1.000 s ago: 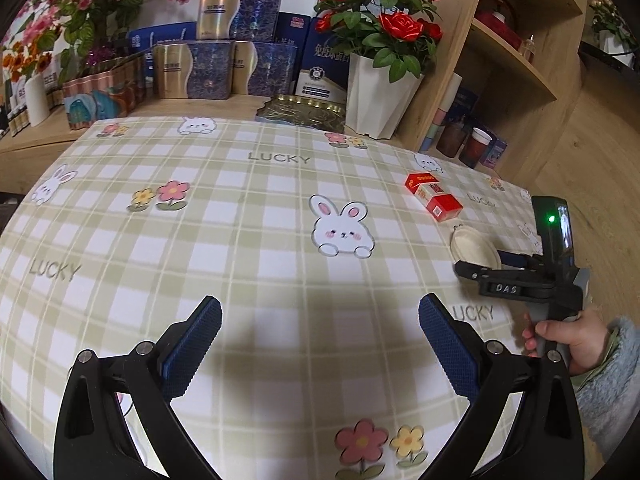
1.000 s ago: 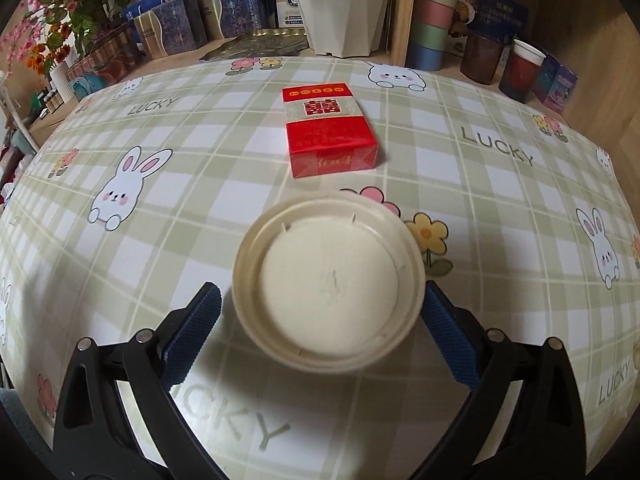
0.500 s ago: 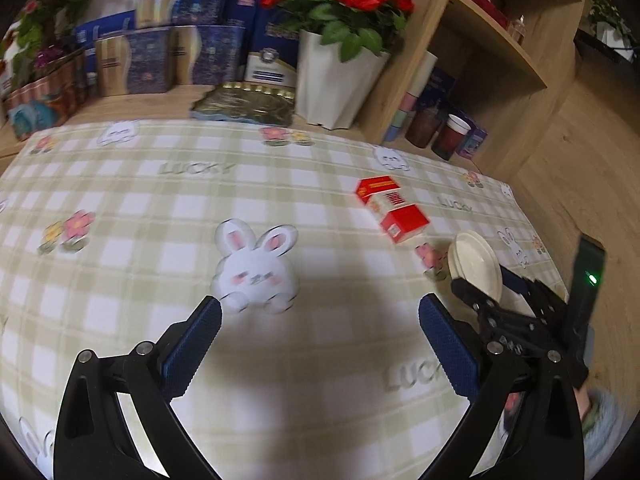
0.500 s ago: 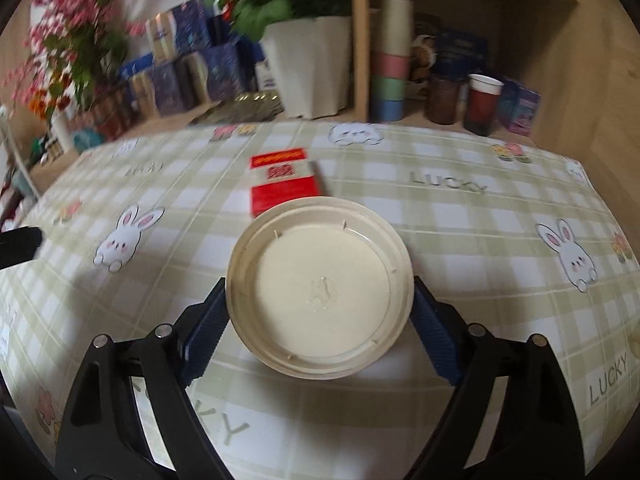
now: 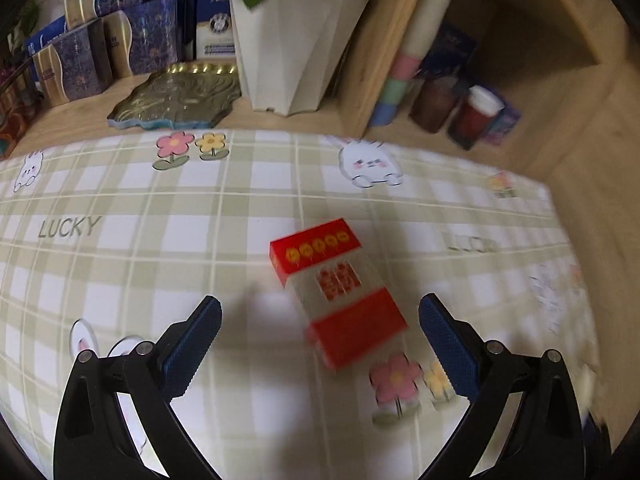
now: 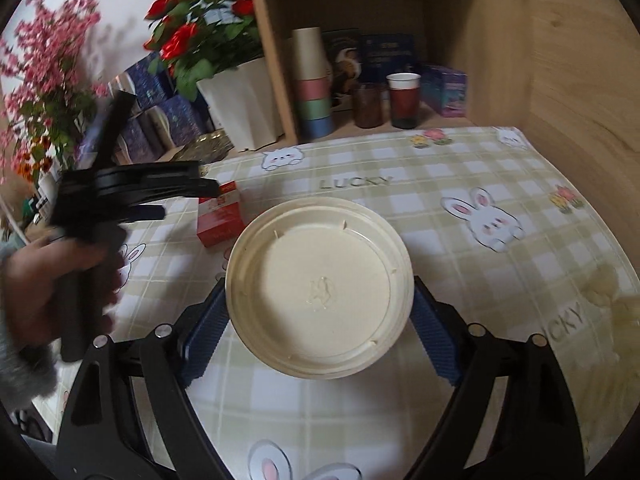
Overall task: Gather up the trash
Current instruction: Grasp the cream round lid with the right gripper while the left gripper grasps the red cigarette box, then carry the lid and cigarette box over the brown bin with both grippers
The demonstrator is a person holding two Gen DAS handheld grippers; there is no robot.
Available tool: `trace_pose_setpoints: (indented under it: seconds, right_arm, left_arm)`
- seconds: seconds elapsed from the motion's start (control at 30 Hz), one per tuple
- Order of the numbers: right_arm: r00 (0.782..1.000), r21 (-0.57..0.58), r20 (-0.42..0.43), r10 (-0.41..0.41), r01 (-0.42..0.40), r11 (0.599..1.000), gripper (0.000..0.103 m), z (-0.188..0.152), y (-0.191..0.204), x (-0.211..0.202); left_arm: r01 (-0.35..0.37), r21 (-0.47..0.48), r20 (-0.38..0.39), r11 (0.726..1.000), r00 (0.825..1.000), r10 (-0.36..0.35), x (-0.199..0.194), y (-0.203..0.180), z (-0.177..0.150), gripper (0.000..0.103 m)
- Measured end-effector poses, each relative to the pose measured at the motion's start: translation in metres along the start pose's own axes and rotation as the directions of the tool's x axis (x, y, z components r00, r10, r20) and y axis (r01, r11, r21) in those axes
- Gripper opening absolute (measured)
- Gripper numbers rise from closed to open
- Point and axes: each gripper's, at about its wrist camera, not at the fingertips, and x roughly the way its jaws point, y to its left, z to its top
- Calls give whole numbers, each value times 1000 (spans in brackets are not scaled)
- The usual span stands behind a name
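Note:
A red and white carton (image 5: 338, 292) lies flat on the checked tablecloth (image 5: 120, 280). My left gripper (image 5: 320, 344) hovers over it, open, with the carton between the fingers and nearer the right one, touching neither. In the right wrist view that left gripper (image 6: 186, 200), held by a hand (image 6: 48, 276), reaches to the carton (image 6: 220, 220). My right gripper (image 6: 320, 300) is shut on a round cream plastic lid (image 6: 320, 248). Both pads press on the lid's rim and carry it above the cloth.
A white flower pot (image 5: 288, 40) and a golden tray (image 5: 176, 96) stand behind the table. A wooden shelf unit (image 6: 560, 80) with stacked cups (image 6: 312, 88) borders the far right corner. A yellowish stain (image 6: 608, 288) marks the cloth on the right.
My left gripper swept right across the table to the red carton. My right gripper closed on the lid, lifted it off the cloth and tipped upward.

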Motion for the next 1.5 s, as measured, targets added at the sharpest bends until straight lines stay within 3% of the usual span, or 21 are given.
trace_pose_setpoints:
  seconds: [0.07, 0.27, 0.3, 0.33, 0.37, 0.43, 0.63, 0.93, 1.2, 1.43, 1.5]
  right_arm:
    - [1000, 11, -2, -4, 4, 1000, 85, -5, -6, -8]
    - [999, -9, -25, -23, 23, 1000, 85, -16, -13, -20]
    - [999, 1, -27, -20, 20, 1000, 85, -17, -15, -21]
    - [999, 12, -29, -16, 16, 1000, 85, -18, -16, -23]
    - [999, 21, -30, -14, 14, 1000, 85, -19, -17, -24]
    - [1000, 31, -28, -7, 8, 1000, 85, -20, -15, -27]
    - [999, -38, -35, 39, -41, 998, 85, -28, 11, -45]
    - [993, -88, -55, 101, -105, 991, 85, -45, 53, -83]
    - [987, -100, -94, 131, -140, 985, 85, -70, 83, -116]
    - [975, -131, -132, 179, -196, 972, 85, -94, 116, -143]
    - [971, -137, -143, 192, -211, 968, 85, -101, 124, -151]
  left_arm:
    - [-44, -25, -26, 999, 999, 43, 20, -2, 8, 97]
    - [-71, -37, -57, 997, 996, 69, 45, -8, 24, 96]
    - [-81, -23, -59, 996, 995, 80, 46, -10, 25, 92]
    - [-97, -8, -64, 995, 993, 96, 47, -10, 26, 71]
    - [-118, 2, -60, 993, 991, 118, 44, -9, 26, 67]
    - [-59, -12, -62, 998, 996, 58, 34, -7, 21, 65]
    - [35, 47, -26, 998, 999, -34, -20, 11, -9, 64]
    - [138, 20, -1, 990, 990, -138, -144, 78, -102, 64]
    - [119, -55, 28, 991, 993, -118, -243, 135, -212, 63]
    - [95, -106, 37, 990, 995, -91, -295, 160, -270, 63]
    - [121, -124, 39, 985, 992, -117, -304, 162, -280, 63]
